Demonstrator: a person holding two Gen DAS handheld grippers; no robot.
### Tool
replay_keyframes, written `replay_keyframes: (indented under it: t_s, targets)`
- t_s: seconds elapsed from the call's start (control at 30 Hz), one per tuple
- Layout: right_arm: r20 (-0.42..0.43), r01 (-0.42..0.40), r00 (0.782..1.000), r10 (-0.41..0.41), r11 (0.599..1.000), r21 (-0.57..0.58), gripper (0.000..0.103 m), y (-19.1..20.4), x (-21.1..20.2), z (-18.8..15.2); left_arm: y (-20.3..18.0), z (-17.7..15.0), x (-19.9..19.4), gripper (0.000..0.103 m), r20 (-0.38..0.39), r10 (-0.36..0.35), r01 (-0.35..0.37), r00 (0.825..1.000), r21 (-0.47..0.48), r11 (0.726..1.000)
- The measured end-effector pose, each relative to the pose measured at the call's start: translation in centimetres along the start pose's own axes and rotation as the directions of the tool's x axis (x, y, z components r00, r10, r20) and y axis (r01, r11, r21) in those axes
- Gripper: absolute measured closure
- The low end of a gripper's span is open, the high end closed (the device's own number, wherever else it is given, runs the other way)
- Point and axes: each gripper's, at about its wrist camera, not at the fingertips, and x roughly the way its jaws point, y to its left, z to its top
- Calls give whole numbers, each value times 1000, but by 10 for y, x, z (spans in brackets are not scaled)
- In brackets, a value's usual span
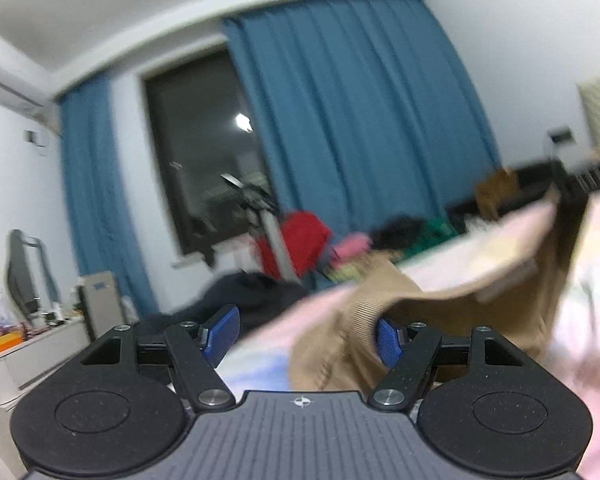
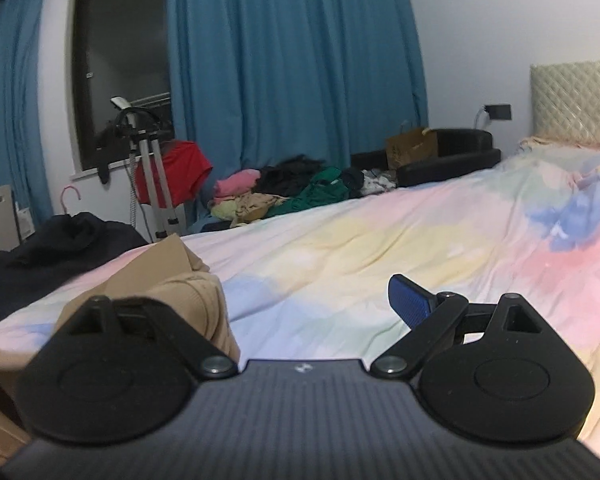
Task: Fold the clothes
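1 tan garment [image 2: 180, 280], 2 blue curtains [image 2: 292, 72].

bedsheet [image 2: 380, 240]: pastel patches, pink, yellow, blue, green
garment [image 2: 188, 292]: tan, ribbed knit
curtain [image 2: 292, 60]: plain teal-blue
clothes pile [image 2: 292, 192], 11 o'clock: pink, black, green, yellow
headboard [image 2: 576, 100]: cream, quilted diamonds
tongs pads [image 1: 224, 332]: blue, textured

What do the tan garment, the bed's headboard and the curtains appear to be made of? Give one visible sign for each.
Tan garment: probably a soft ribbed knit; fine ridges show along its folded edge.
Headboard: seemingly padded, slightly glossy cream upholstery; diamond quilting catches the light.
Curtains: matte woven blue cloth, hanging in long vertical folds.
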Motion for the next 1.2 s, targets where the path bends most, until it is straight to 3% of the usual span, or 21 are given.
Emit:
replay_keyframes:
  t_s: [0.1,0.2,0.3,0.4,0.47,0.53,0.63,0.73,0.77,0.83,0.9,0.97,1.03,1.1,1.2]
  targets:
    - [41,-5,999,7,1000,-26,11,0,-4,3,-19,-16,8,30,-71,-31,39,997,112,993]
    - [85,-7,996,11,999,-41,11,-1,-11,11,-32,-33,16,31,-136,-6,32,991,184,982]
    - [89,-6,996,11,999,-51,11,-4,-12,14,-22,-37,27,31,-190,40,-21,981,104,994]
    - [79,-18,997,21,999,-45,11,-5,-12,14,-3,-32,24,30,-158,-12,6,987,-41,999]
    - [76,-26,997,29,999,-44,11,-3,-14,14,4,-25,22,28,-128,-71,60,989,-89,994]
    - [84,-37,996,41,998,-48,11,-1,-17,14,1,-25,22,28,-118,-113,103,987,-90,991]
    - [104,-56,993,61,997,-57,11,2,-22,14,-16,-29,38,28,-172,-126,125,977,-21,992]
    - [120,-60,990,68,996,-70,11,2,-24,13,-17,-34,60,31,-233,-50,46,971,-26,999]
    - [120,-58,991,66,996,-73,11,2,-24,13,-5,-37,66,32,-270,-4,-18,963,-78,997]
    - [94,-61,993,68,995,-78,11,1,-19,11,23,-43,74,31,-327,57,-128,943,-200,971]
    - [32,-82,996,86,991,-106,11,5,-9,6,51,-45,67,30,-328,114,-219,938,-303,927]
    - [-29,-97,995,94,986,-138,11,14,1,-3,63,-38,53,31,-280,211,-296,937,-309,904]
    - [-75,-100,993,89,983,-156,11,22,8,-12,70,-31,37,30,-222,253,-318,942,-338,886]
    - [-75,-102,993,93,987,-122,11,20,7,-12,74,-23,16,30,-170,266,-312,949,-371,875]
    - [-21,-112,994,111,991,-73,11,12,-12,0,70,-9,-21,28,-80,310,-317,948,-350,881]
